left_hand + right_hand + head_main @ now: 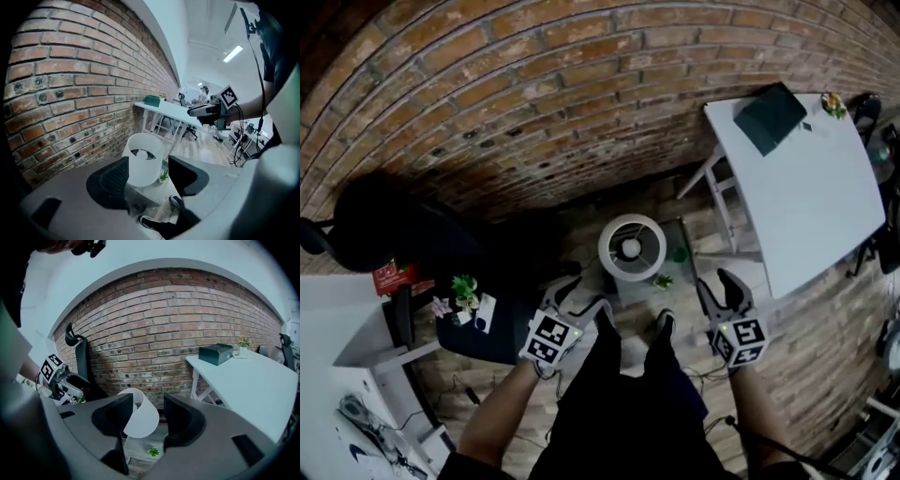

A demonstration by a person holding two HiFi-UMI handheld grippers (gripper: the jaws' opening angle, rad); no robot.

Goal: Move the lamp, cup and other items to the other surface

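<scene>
Well left of the lamp, a black chair stands against the brick wall. Nearer the lamp, a small potted plant sits on a dark low surface. The left gripper hangs near the lamp's lower left, jaws apart and empty, with the white shade showing beyond them. The lamp stands upright, a tiny green plant just beside it. Right of the lamp, the right gripper is likewise released, grasping nothing. Farther right, a white table bears a dark box.

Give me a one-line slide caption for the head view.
Open left gripper and right gripper poised before a white lamp, brick wall behind, white desk alongside.
</scene>
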